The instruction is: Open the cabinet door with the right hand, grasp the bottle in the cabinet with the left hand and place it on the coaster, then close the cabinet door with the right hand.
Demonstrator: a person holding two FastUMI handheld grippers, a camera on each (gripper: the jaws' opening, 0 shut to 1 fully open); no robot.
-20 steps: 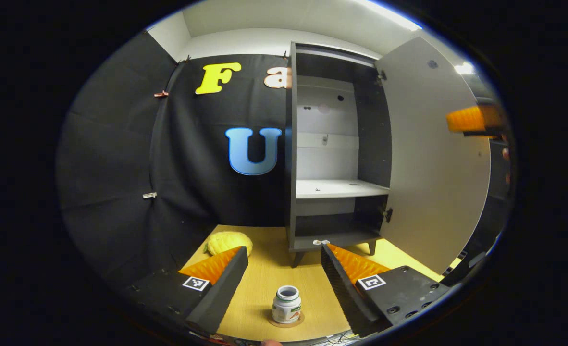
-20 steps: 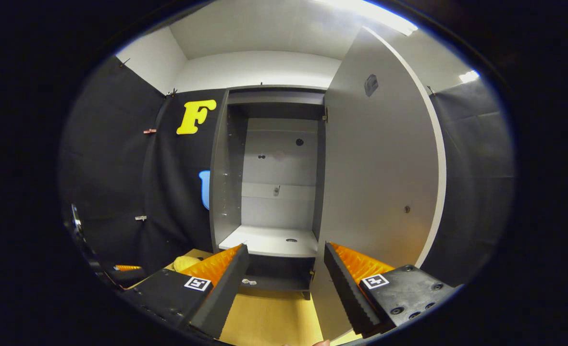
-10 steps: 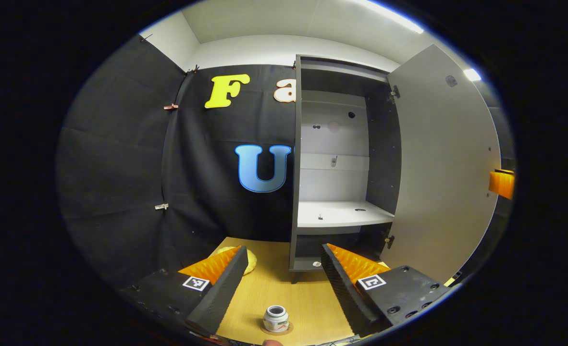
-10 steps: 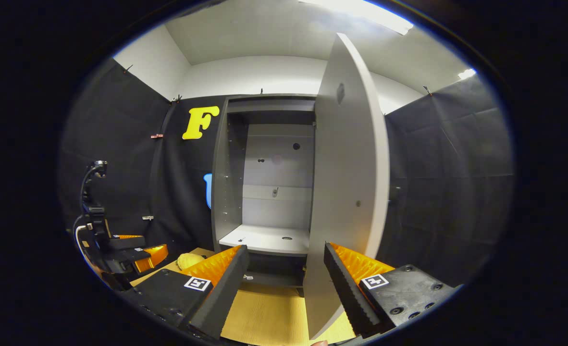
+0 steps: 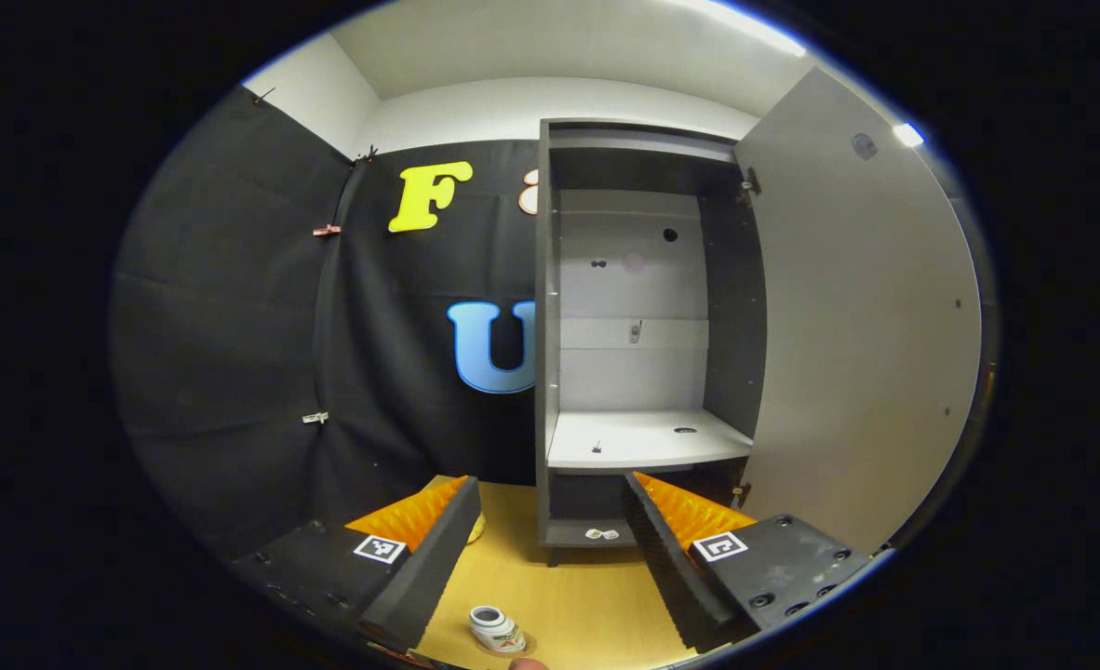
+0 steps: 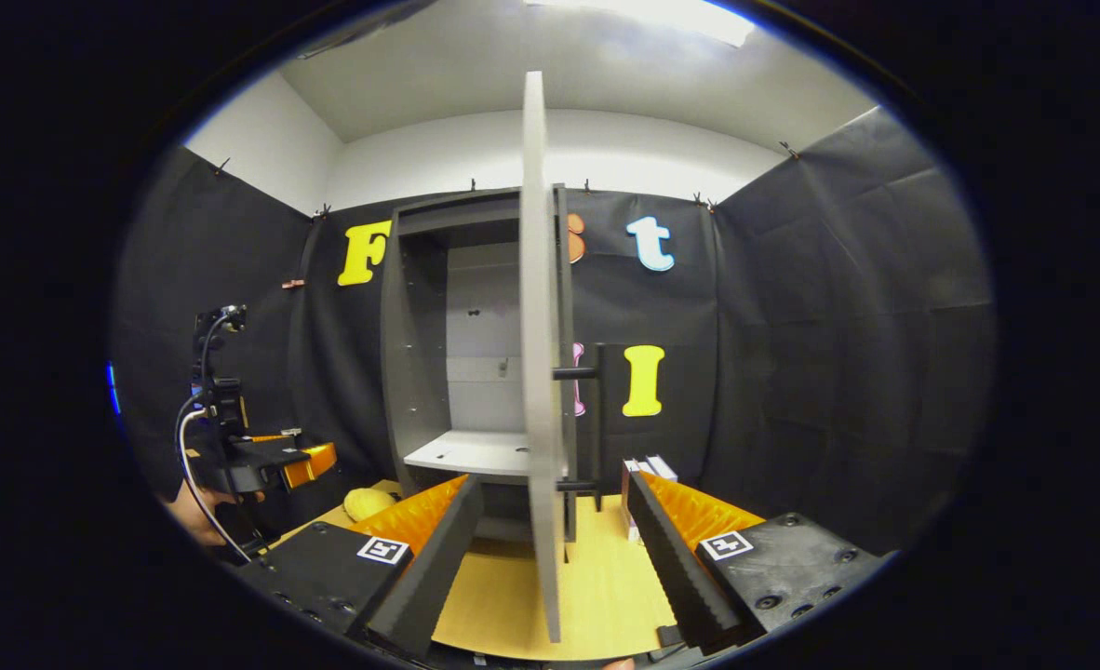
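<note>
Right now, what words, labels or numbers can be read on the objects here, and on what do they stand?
Small white bottle: its label print is too small and blurred to read.
Square black-and-white markers on the left gripper and the right gripper: patterns only, no words.
Dark grey cabinet and its pale door: no text.
</note>
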